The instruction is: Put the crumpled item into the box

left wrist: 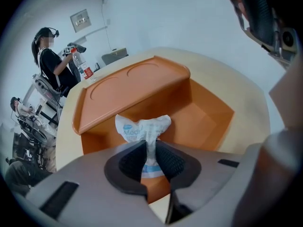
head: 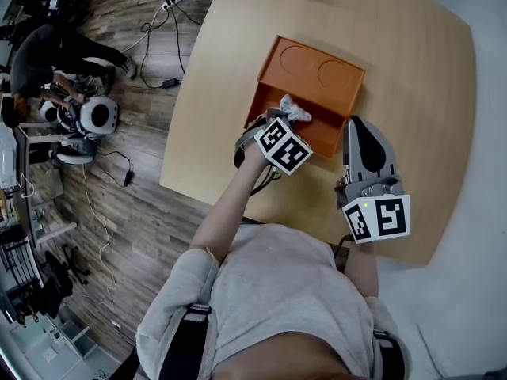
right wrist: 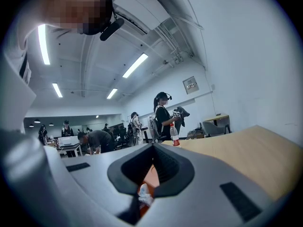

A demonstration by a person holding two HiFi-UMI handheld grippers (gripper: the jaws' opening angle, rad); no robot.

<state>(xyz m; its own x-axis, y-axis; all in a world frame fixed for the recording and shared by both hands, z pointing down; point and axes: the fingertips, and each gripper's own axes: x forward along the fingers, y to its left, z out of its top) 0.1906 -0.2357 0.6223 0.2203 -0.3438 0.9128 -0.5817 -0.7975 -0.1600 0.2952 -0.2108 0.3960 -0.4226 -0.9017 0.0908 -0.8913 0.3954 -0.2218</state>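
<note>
The crumpled white wrapper (left wrist: 142, 126) with blue print is pinched between the pads of my left gripper (left wrist: 149, 148), which is shut on it. It hangs over the open compartment of the orange box (left wrist: 208, 115). In the head view the wrapper (head: 295, 111) sticks out past the left gripper (head: 279, 123) above the box (head: 273, 93). My right gripper (head: 360, 125) sits just off the box's right side, jaws together, holding nothing. Through the slit below its tips in the right gripper view (right wrist: 152, 156), a bit of orange box (right wrist: 150, 175) and white wrapper (right wrist: 144, 195) shows.
The box's raised part (left wrist: 128, 82) has two round recesses. The box stands on a round-edged wooden table (head: 420, 77). A plastic bottle (right wrist: 174, 135) stands at the table's far edge. People and desks fill the room behind; cables lie on the floor (head: 150, 46).
</note>
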